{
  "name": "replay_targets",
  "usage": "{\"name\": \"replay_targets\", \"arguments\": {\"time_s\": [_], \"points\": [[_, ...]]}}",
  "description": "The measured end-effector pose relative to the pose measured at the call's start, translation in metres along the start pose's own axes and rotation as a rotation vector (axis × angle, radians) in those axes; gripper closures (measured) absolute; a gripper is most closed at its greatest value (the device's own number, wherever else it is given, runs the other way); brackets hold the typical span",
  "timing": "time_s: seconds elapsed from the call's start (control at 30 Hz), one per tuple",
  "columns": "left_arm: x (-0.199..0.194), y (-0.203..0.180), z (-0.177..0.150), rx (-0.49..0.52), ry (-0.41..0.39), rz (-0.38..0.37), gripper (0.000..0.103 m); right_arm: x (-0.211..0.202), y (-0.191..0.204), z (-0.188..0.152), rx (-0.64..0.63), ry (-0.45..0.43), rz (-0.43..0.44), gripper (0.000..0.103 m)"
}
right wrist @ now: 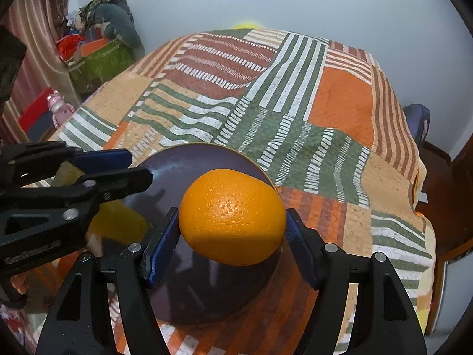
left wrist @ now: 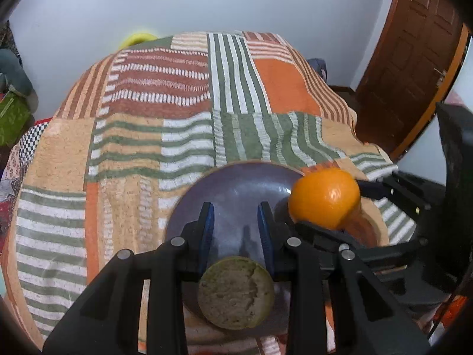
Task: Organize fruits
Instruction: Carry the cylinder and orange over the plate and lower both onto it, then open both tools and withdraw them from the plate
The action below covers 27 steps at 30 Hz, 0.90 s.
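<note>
A dark purple plate (left wrist: 236,183) (right wrist: 183,162) lies on the patchwork cloth near the table's front edge. My right gripper (right wrist: 232,213) is shut on an orange (right wrist: 232,216), its blue pads pressing both sides, and holds it over the plate's right half. In the left wrist view the orange (left wrist: 325,196) hangs at the plate's right rim. My left gripper (left wrist: 235,207) is shut on a yellow-green fruit (left wrist: 236,293), seen end on deep between the fingers, above the plate's near part. From the right wrist view the left gripper (right wrist: 139,167) reaches in from the left.
The striped orange, green and brown cloth (right wrist: 340,103) covers the whole table. A green box of clutter (right wrist: 100,62) and a pink figure (right wrist: 59,109) stand left of the table. A brown door (left wrist: 414,59) and a blue chair back (right wrist: 418,121) are on the right.
</note>
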<state>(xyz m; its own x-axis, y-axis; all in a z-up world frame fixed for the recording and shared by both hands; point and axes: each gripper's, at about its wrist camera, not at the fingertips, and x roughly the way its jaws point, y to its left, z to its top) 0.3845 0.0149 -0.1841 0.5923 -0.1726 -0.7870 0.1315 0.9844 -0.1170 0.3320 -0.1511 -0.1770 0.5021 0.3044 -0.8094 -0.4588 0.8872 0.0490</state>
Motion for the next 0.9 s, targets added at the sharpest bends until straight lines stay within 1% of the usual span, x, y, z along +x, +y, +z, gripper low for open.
{"name": "replay_targets", "arguments": {"time_s": [0.07,0.13,0.2,0.27,0.4,0.47,0.57,0.63,0.7,0.77,0.9], "points": [[0.001,-0.001,0.005,0.009,-0.007,0.011,0.073,0.005,-0.002,0.001,0.004,0.009,0.003,0.036],[0.004,-0.003,0.008,0.024,-0.015,0.037,0.073,0.011,-0.003,0.002,0.008,0.020,0.005,0.036],[0.010,-0.005,0.011,0.037,-0.007,0.050,0.069,0.016,-0.003,0.003,0.011,0.033,0.005,0.036],[0.011,-0.005,0.011,0.030,-0.007,0.052,0.054,0.021,-0.002,0.002,0.012,0.047,0.005,0.036],[0.009,-0.007,0.008,0.029,-0.025,0.047,0.041,0.022,0.000,0.002,-0.007,0.051,-0.005,0.035],[0.008,-0.009,0.008,0.037,-0.029,0.064,0.034,0.023,0.001,0.002,-0.019,0.057,-0.013,0.035],[0.002,-0.010,0.009,0.033,-0.035,0.054,0.033,0.019,0.004,0.001,-0.046,0.055,-0.038,0.033],[-0.006,-0.009,0.009,0.019,-0.047,0.044,0.032,0.010,0.003,0.000,-0.036,0.023,-0.029,0.022],[-0.014,-0.009,0.010,0.011,-0.060,0.041,0.031,-0.002,0.000,0.000,-0.013,-0.004,-0.010,0.017],[-0.026,-0.008,0.010,0.004,-0.079,0.039,0.031,-0.010,-0.001,-0.001,0.003,-0.014,-0.001,0.016],[-0.053,-0.009,0.005,0.004,-0.111,0.043,0.031,-0.031,0.001,-0.007,-0.002,-0.043,-0.029,0.016]]}}
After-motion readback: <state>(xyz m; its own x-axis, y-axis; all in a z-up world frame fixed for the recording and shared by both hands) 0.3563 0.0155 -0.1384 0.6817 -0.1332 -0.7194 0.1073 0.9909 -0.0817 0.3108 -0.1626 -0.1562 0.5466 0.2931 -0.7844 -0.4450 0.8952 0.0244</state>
